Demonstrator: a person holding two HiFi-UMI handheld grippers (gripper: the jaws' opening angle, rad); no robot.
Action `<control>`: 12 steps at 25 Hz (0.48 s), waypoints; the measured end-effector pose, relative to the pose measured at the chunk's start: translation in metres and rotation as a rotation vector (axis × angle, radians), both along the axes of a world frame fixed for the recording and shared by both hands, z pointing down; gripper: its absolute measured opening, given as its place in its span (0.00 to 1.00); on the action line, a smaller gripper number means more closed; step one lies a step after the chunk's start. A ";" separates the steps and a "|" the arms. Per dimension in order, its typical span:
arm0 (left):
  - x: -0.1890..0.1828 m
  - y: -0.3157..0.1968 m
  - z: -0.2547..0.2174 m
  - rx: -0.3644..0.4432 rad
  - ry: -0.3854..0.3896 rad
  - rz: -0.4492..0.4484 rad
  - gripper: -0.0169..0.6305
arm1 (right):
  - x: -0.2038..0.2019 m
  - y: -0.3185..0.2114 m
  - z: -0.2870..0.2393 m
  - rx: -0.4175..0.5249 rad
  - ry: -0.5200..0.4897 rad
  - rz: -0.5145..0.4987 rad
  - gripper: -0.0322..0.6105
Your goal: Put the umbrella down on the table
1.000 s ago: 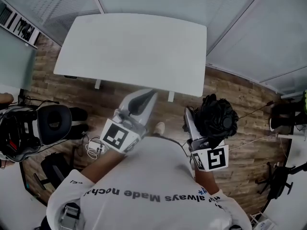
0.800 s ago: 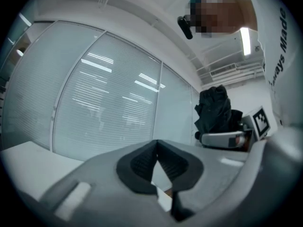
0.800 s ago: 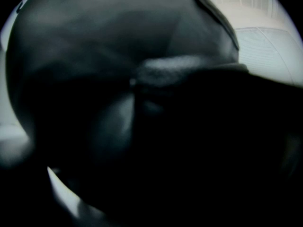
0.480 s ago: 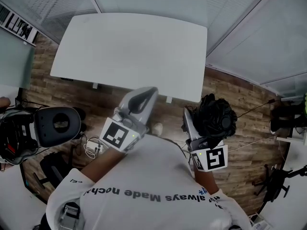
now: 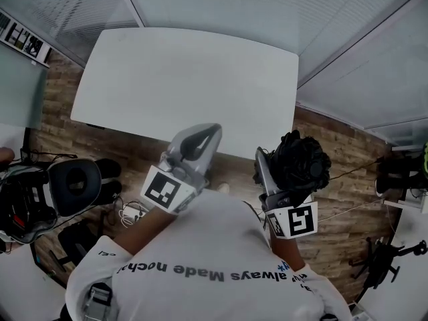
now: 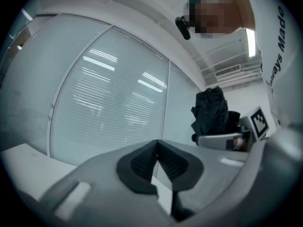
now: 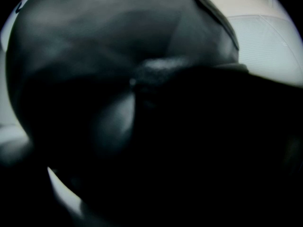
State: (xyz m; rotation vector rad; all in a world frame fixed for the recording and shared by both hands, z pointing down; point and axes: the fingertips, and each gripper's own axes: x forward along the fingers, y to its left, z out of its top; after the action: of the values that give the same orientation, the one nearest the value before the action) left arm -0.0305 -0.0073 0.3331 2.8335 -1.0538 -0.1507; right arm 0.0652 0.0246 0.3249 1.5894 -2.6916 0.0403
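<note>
A black folded umbrella [image 5: 302,162] sits bunched in my right gripper [image 5: 271,166], whose jaws are shut on it, over the wooden floor just off the near right corner of the white table [image 5: 187,79]. The right gripper view is almost filled by the umbrella's dark fabric [image 7: 142,103]. My left gripper [image 5: 211,130] is shut and holds nothing, its tip at the table's near edge. In the left gripper view its pads [image 6: 142,164] meet at the tip, and the umbrella [image 6: 212,110] shows to the right above the right gripper [image 6: 222,140].
A black chair [image 5: 75,183] and cables lie on the floor at the left. Dark equipment [image 5: 396,162] stands at the right. Glass walls with blinds [image 5: 221,2] run behind the table and along its right side.
Both grippers have moved toward the table with the umbrella still held. The table's near edge now reaches the left gripper's tip.
</note>
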 end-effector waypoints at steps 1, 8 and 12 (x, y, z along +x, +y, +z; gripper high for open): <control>-0.003 -0.018 -0.001 -0.006 -0.001 0.001 0.03 | -0.004 -0.018 0.000 -0.003 -0.003 0.001 0.41; -0.021 -0.114 -0.005 -0.024 -0.005 0.002 0.03 | -0.016 -0.111 -0.002 -0.029 0.002 0.012 0.41; -0.027 -0.127 -0.008 -0.016 0.005 0.006 0.03 | -0.022 -0.124 -0.006 -0.026 0.009 0.019 0.41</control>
State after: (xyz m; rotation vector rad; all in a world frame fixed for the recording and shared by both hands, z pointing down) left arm -0.0579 -0.1342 0.3246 2.8209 -1.0404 -0.1479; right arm 0.0433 -0.0993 0.3190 1.6036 -2.6586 0.0679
